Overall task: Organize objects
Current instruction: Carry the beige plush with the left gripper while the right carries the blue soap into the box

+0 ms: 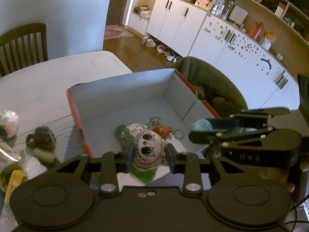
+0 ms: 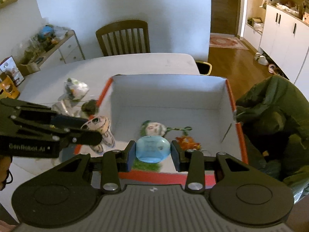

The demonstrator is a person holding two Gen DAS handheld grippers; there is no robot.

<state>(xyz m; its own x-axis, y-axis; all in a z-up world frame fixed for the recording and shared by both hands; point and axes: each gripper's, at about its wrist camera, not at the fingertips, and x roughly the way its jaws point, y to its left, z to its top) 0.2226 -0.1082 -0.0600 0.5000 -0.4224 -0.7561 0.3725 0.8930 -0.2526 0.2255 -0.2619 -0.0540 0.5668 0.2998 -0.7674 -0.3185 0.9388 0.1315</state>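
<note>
A white box with orange rims (image 1: 123,89) (image 2: 170,94) stands open on the table. Inside lie a green-haired doll keychain (image 1: 127,131) (image 2: 154,128) and an orange charm (image 1: 163,131) (image 2: 188,142). My left gripper (image 1: 149,152) is shut on a plush face doll (image 1: 149,145) and holds it over the box's near left corner; it shows in the right wrist view (image 2: 100,127) too. My right gripper (image 2: 153,151) is shut on a blue oval case (image 2: 153,149) over the box's near edge; it also shows in the left wrist view (image 1: 201,124).
Left of the box on the table (image 1: 38,81) lie a dark fuzzy item (image 1: 41,138), a clear bag of small things (image 2: 75,89) and packets (image 1: 13,177). A chair (image 2: 123,36) stands at the far side. A green jacket (image 2: 274,116) hangs right of the box.
</note>
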